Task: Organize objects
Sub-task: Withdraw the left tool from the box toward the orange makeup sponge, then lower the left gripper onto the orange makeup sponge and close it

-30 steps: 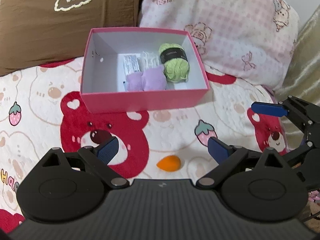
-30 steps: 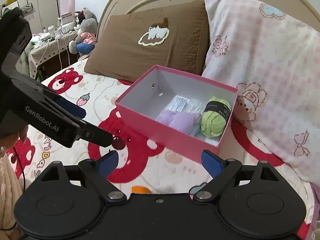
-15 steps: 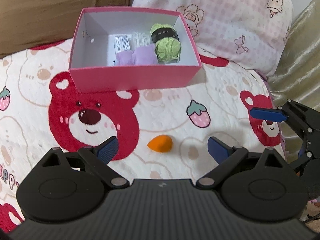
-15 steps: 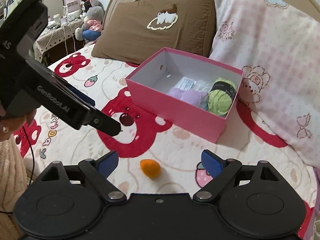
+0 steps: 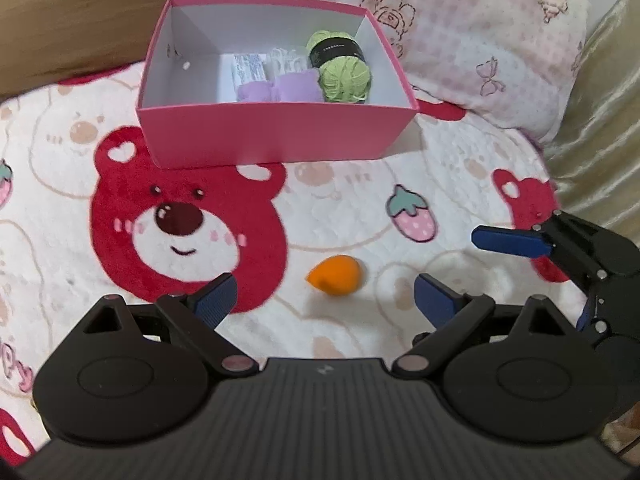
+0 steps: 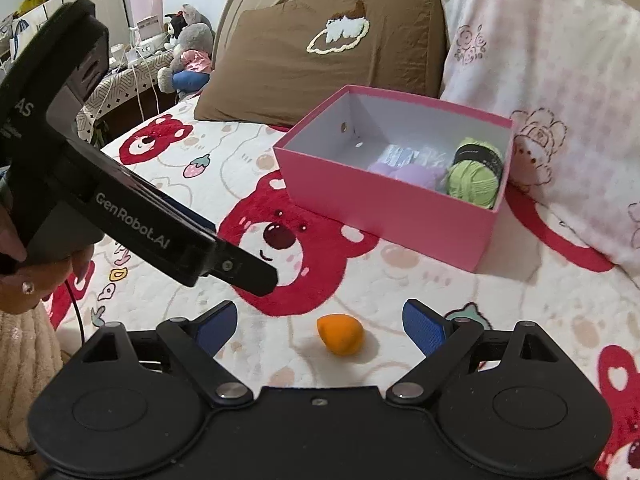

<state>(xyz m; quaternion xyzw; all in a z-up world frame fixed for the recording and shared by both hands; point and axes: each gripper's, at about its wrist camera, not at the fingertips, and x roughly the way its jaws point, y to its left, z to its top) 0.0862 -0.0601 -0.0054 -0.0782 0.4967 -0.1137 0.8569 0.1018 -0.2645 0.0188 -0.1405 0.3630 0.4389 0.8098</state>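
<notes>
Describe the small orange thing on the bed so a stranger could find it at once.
Start at the pink box on the bear-print blanket. In front of it, past the big red bear face, lies the orange egg-shaped sponge, alone on the pale fabric. Everything else small sits inside the box.

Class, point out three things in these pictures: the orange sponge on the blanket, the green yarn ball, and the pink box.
orange sponge (image 6: 341,334): right wrist view, middle of its rounded body.
green yarn ball (image 5: 340,66): left wrist view, yarn just under the black label.
pink box (image 5: 276,136): left wrist view, near outer wall.
</notes>
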